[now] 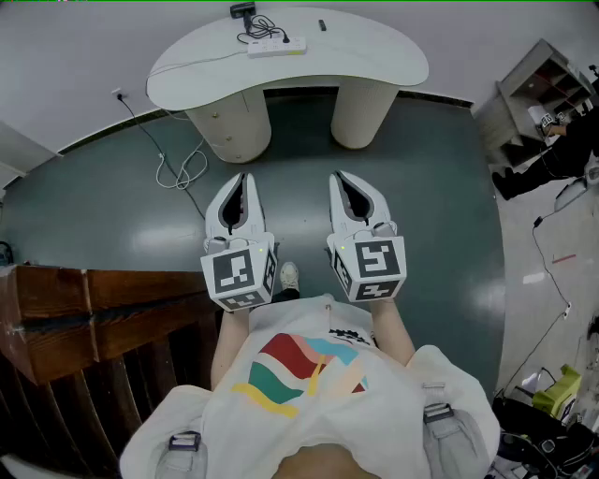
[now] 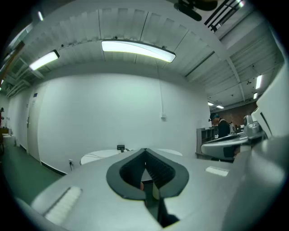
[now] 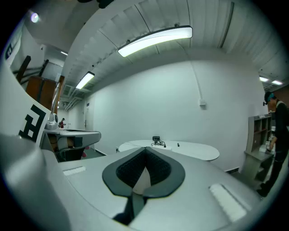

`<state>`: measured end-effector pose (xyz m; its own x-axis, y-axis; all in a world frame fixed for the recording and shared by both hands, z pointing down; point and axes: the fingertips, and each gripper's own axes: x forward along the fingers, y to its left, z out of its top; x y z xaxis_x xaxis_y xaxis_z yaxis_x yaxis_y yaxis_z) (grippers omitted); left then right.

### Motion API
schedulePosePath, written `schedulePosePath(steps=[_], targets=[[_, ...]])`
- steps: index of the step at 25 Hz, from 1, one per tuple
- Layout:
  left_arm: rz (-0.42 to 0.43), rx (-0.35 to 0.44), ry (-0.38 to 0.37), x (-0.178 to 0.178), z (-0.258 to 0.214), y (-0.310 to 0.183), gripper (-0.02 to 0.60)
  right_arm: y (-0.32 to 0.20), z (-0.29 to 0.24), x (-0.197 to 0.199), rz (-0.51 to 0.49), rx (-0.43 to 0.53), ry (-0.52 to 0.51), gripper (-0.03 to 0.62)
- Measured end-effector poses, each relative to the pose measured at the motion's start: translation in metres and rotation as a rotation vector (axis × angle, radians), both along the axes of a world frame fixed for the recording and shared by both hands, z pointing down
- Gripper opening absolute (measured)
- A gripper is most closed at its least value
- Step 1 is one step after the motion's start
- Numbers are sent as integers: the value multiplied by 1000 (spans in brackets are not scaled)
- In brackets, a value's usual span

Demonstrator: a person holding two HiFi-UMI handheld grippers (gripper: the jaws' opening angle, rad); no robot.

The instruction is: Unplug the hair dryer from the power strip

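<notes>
**Plainly, both grippers stood shut and empty, well apart from the power strip**

The hair dryer point(image 1: 243, 11) showed only as a small black shape at the far edge of the worktop point(image 1: 374, 56), too small to make out in detail. Just in front of it, left of the middle, lay the white power strip point(image 1: 277, 45). A tangle of dark cord point(image 1: 255, 37) touched the strip's left end, but whether a plug sat in the strip could not be told. A short dark item point(image 1: 322, 25) lay apart from them near the far edge. A thin white cable point(image 1: 182, 168) ran off the worktop's left edge, looped on the floor point(image 1: 421, 206) and led to a wall socket point(image 1: 118, 94).

The worktop was white and kidney-shaped, on two round pedestals point(image 1: 229, 126).

The left gripper point(image 1: 242, 182) and the right gripper point(image 1: 341, 181) were held side by side close to the person's body, over the dark floor, both aimed toward the worktop and far short of its near edge. In the left gripper view the left gripper point(image 2: 145, 155) had its jaws closed tip to tip with nothing between them. The right gripper view showed the same of the right gripper point(image 3: 145, 153): jaws together and nothing gripped. In both views the worktop lay distant beyond the jaw tips.

A wooden cabinet point(image 1: 94, 299) stood at the person's left.
</notes>
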<state>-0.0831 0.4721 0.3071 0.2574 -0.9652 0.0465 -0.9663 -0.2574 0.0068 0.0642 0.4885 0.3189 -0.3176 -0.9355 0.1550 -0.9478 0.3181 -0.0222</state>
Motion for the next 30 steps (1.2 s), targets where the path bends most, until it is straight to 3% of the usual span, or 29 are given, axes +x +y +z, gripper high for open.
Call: schedulePosePath(steps=[5,9,11,15,24,30], targets=[[6,-15,1,-1,2,-17,0,-15,3,-3,4,-14,16,11],[19,45,-129,9,-6,-31,0,-29,8,0,13,-27,39,11],[39,61,-155,14,-8,-38,0,-37,8,2,23,-27,42,11],[49,53,-118,0,-7,-59,0,-55,5,-11,25,-10,11,12],[-22,40,-71,-72,1,-122,0,-103,10,-60,-13,-15,25,12],[-44,35,-52,-82,9,-164,0,-148,-1,-59,-26,6,-12,12]])
